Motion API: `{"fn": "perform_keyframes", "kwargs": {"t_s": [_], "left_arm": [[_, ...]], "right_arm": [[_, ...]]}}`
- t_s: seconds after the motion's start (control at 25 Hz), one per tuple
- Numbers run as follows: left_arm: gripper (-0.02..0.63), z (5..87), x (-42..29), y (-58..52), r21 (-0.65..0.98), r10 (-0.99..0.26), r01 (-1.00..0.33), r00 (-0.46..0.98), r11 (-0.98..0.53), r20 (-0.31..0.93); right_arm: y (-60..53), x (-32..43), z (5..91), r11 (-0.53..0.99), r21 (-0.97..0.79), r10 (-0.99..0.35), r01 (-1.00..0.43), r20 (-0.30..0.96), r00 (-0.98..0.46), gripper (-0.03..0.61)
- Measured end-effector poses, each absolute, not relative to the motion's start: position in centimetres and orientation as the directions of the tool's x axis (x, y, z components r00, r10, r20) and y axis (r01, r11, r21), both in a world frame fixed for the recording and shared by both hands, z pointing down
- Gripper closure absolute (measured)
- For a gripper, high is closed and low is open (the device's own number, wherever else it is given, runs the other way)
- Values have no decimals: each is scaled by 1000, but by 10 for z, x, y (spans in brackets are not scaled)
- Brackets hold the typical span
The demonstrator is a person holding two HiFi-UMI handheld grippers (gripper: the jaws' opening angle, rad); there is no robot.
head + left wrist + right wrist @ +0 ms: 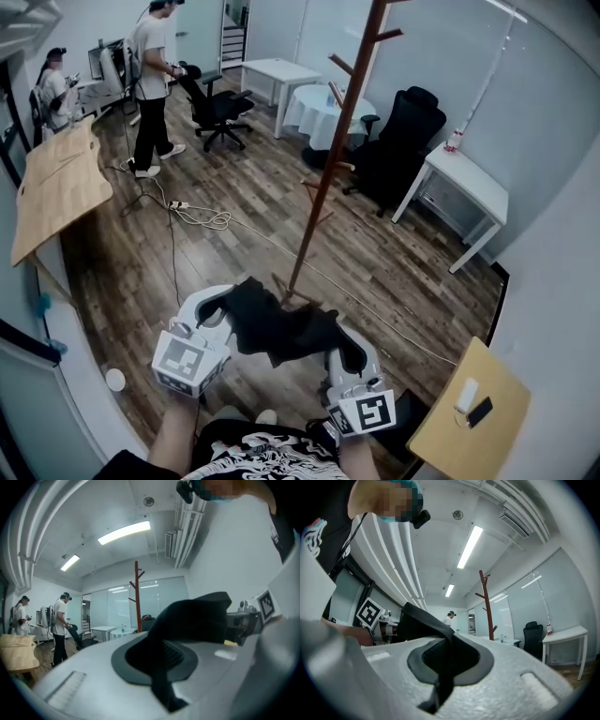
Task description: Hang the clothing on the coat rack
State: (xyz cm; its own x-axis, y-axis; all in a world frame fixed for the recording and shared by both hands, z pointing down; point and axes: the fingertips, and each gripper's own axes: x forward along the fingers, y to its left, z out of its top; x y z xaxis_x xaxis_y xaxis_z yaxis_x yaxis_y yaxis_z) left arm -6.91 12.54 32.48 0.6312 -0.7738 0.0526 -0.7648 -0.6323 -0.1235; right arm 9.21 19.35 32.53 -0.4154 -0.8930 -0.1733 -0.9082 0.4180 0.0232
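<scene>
In the head view, you hold the dark clothing [281,328] slung between the left tongs [225,307] and the right tongs [342,349]. It hangs low and near you, just in front of the foot of the coat rack [330,155]. The pegs sit high on the pole and the cloth is bunched, with no collar or loop showing, so a careless drape may slide straight off. A white cable [202,218] crosses the floor beside the rack's base; step on it or knock the pole and the rack could sway.

In the left gripper view, the left tongs [159,667] are clamped on a narrow fold of the clothing [197,616]. With so little cloth in the bite, a sharp lift toward the far coat rack [137,597] may pull it free.

In the right gripper view, the right tongs [443,667] are likewise shut on a thin strip of the clothing [422,620]. If you spread your hands too wide near the coat rack [486,604], one end could slip out.
</scene>
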Motion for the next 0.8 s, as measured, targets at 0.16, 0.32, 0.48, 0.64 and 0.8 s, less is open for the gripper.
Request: {"fn": "perform_keyframes", "kwargs": {"t_s": [0.16, 0.32, 0.48, 0.64, 0.8], "left_arm": [[612, 326, -63, 117, -125, -773, -764, 632, -632, 46], [612, 326, -62, 105, -146, -776, -764, 628, -629, 58], [612, 317, -63, 94, -138, -770, -760, 637, -635, 38], [612, 308, -65, 79, -117, -769, -762, 638, -637, 28], [612, 301, -68, 57, -93, -775, -771, 632, -630, 10]], "right_arm": [[183, 97, 323, 430, 32, -886, -902, -176, -429, 575], [169, 99, 321, 430, 43, -887, -902, -165, -431, 575], [159, 96, 318, 410, 52, -895, -910, -168, -413, 575], [139, 95, 311, 391, 54, -902, -919, -175, -394, 575], [122, 92, 312, 385, 63, -904, -921, -174, -390, 575]]}}
